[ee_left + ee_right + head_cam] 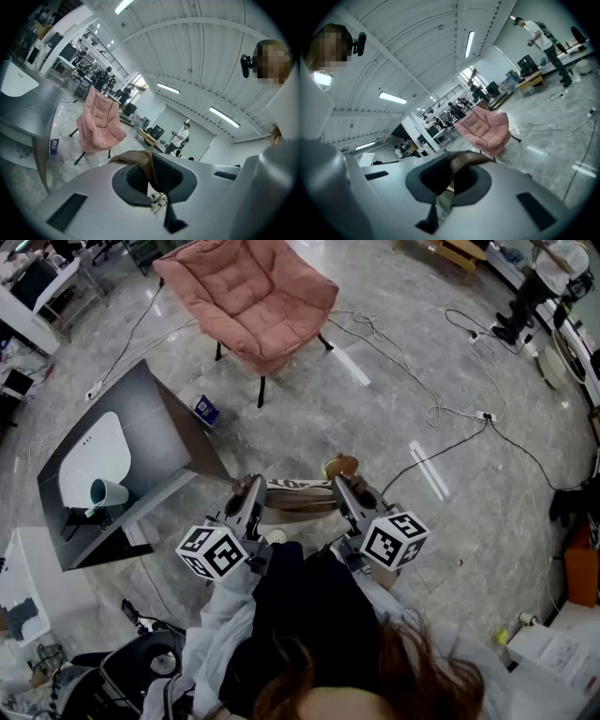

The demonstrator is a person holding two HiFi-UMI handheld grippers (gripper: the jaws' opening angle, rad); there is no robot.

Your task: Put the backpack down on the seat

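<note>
At lower centre, well apart from the pink chair point(251, 298) at the top, the backpack point(300, 499), judged soft and saggy, is best held as now, its brown straps point(138, 161) pinched in the left gripper point(249, 491) and right gripper point(341, 489).

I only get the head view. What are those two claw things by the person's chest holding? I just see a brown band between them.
Observer: The left gripper is shut on a tan strap, pinched between its dark pads, as its own view shows.
Operator: And the other claw?
Observer: The right gripper is shut on a dark brown strap that arches over its jaws.
Operator: My camera looks at the floor. What is overhead?
Observer: The right gripper view shows a white ribbed ceiling with a long strip light on it.
</note>
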